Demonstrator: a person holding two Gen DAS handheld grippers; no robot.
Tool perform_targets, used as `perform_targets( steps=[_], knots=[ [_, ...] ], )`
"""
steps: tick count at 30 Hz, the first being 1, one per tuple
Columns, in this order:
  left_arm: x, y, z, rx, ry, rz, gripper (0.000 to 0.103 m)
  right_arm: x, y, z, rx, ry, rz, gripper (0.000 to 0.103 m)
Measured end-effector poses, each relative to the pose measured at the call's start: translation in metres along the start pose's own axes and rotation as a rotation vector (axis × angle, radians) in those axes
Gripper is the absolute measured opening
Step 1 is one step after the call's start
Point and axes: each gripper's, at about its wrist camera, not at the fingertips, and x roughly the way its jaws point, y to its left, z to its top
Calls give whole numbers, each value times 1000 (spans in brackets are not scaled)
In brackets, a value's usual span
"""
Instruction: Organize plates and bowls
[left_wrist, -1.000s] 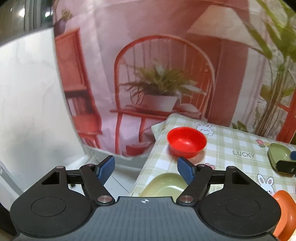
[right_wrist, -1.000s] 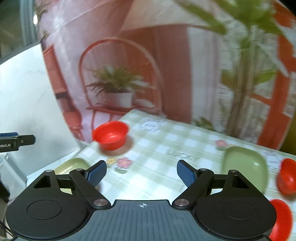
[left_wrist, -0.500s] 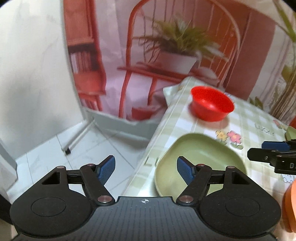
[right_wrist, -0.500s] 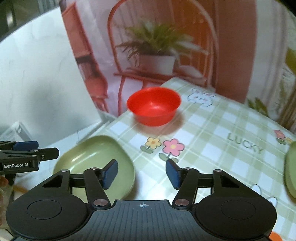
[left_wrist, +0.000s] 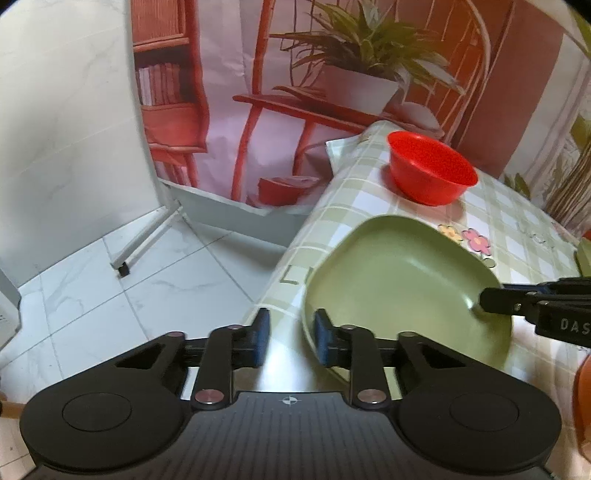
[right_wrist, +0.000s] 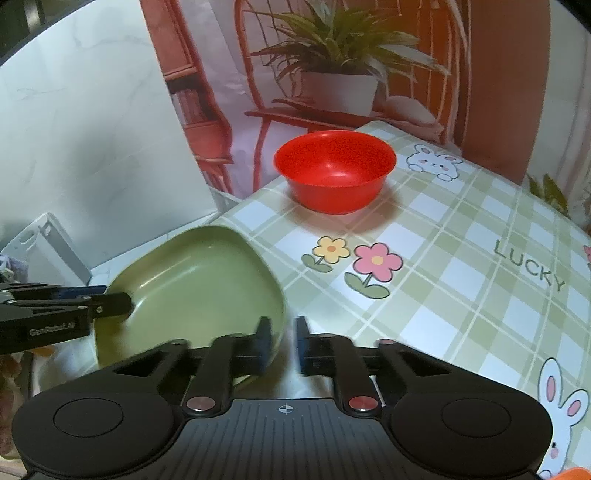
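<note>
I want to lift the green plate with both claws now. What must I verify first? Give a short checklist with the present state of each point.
1. Left claw on the rim of the green plate: ok; its jaws have just been closing, one finger inside, one outside.
2. Right claw on the opposite rim: ok; its jaws have just been closing on it.
3. Plate holds nothing: ok.
4. Red bowl stands apart from the plate: ok.
5. Plate fully supported by the table: cannot tell; it lies right at the edge.
6. Both grips firm enough: cannot tell.
</note>
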Motion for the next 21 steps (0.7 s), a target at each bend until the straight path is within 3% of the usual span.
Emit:
perform_targets(
  steps=[4,12,21],
  knots=[
    [-2,-9,-1,15,8,16,9,-7,0,-3,16,-14,11,8],
    [-19,-30,2,50,-2,11,9,-33,-16,-13,106,-53,-6,8],
    [-42,-82,1,146,-28,-22,10,-87,-52,-26,184,-154,-43,8]
  ],
)
